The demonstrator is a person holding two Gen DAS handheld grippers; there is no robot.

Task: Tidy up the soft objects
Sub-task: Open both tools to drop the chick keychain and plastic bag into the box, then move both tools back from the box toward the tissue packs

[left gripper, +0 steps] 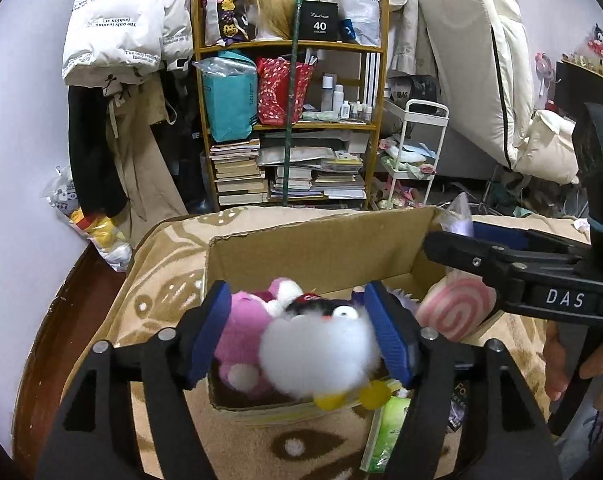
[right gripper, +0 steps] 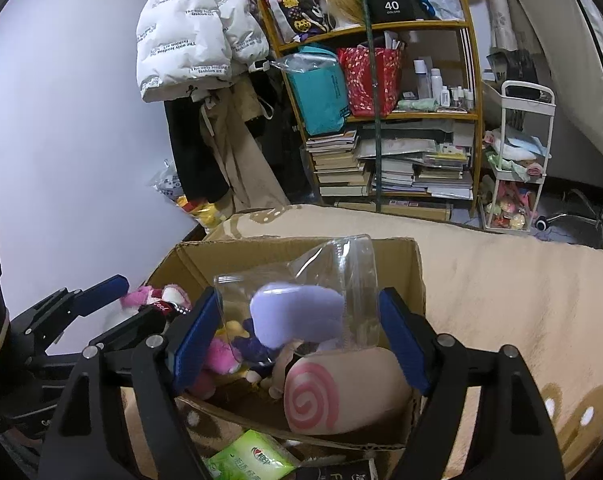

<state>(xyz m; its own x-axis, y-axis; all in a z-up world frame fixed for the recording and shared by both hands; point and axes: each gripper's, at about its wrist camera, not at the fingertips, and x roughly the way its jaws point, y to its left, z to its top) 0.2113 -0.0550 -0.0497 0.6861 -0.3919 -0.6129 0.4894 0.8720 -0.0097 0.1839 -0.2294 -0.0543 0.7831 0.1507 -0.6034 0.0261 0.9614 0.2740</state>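
Note:
A cardboard box [left gripper: 309,252] sits on a beige blanket and holds several soft toys. My left gripper [left gripper: 297,334] is over the box's near left side, with a white fluffy penguin plush [left gripper: 321,354] between its blue pads, touching the right pad. A pink plush [left gripper: 241,320] and a pink spiral cushion [left gripper: 455,306] lie in the box. My right gripper [right gripper: 301,338] is over the box [right gripper: 401,264], its blue pads on a clear plastic bag [right gripper: 341,276] with a purple plush [right gripper: 297,314] inside. The spiral cushion [right gripper: 321,396] lies below it.
A green tissue pack [left gripper: 387,434] lies in front of the box, also in the right wrist view [right gripper: 253,458]. A cluttered wooden bookshelf [left gripper: 289,120], hanging coats [left gripper: 117,40] and a white trolley [left gripper: 415,148] stand behind the bed. The blanket [right gripper: 521,292] stretches right of the box.

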